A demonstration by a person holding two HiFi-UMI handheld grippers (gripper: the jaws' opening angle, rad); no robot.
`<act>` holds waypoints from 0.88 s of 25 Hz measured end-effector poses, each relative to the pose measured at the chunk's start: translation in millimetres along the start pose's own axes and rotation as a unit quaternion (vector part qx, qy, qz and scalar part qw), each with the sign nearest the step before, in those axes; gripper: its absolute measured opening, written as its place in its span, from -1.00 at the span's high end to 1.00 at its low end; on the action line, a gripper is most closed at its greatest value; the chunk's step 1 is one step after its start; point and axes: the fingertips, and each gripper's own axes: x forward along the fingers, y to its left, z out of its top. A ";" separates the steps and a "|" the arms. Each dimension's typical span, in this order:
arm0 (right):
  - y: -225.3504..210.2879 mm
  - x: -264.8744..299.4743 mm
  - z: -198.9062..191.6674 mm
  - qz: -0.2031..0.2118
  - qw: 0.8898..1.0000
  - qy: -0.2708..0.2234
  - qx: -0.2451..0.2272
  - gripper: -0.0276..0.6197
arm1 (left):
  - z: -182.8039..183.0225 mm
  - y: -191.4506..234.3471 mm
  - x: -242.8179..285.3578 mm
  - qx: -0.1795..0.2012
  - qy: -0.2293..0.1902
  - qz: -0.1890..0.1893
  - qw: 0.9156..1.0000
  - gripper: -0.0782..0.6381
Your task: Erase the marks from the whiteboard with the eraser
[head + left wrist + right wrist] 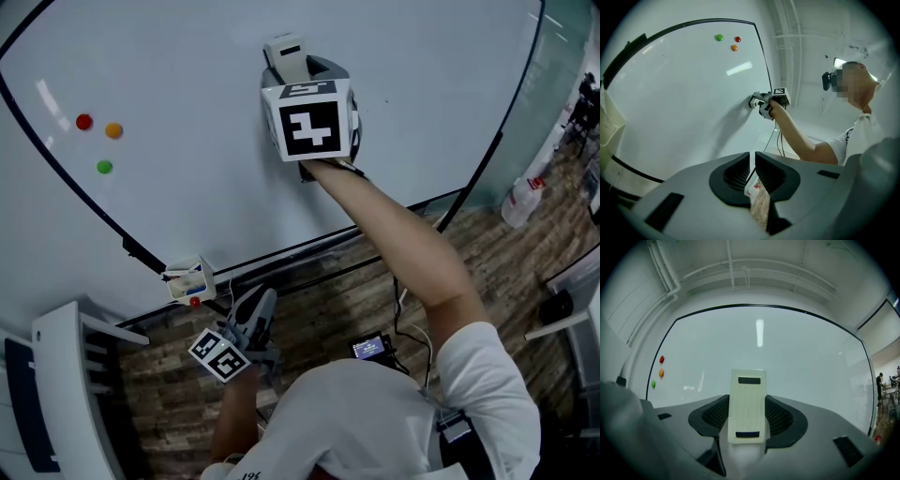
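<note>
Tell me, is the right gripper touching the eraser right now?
Touching. The right gripper view shows the right gripper with its two jaws pressed against both sides of the cream eraser, with no gap on either side.

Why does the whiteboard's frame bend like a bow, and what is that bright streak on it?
Right gripper view: a wide-angle lens bows the whiteboard frame and darkens the corners; the streak is likely a lamp's reflection. Left gripper view: same bending, a slanted reflection, and a soft shadow of the arm on the board. Head view: milder curve, faint glare at upper left.
</note>
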 end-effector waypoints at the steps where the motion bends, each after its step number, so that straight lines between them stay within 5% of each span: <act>1: 4.2 0.6 0.9 0.001 1.000 0.001 -0.002 0.12 | 0.6 -0.2 -0.1 0.000 -0.001 0.000 1.000 0.68; 16: 62.7 2.3 -4.2 0.055 0.998 -0.003 -0.039 0.12 | -5.2 1.9 -11.8 -0.005 -0.003 0.018 1.000 0.68; 22: 115.2 -9.1 -12.5 0.178 0.982 0.019 -0.058 0.12 | -9.1 -9.0 -9.0 -0.002 -0.002 0.026 1.000 0.68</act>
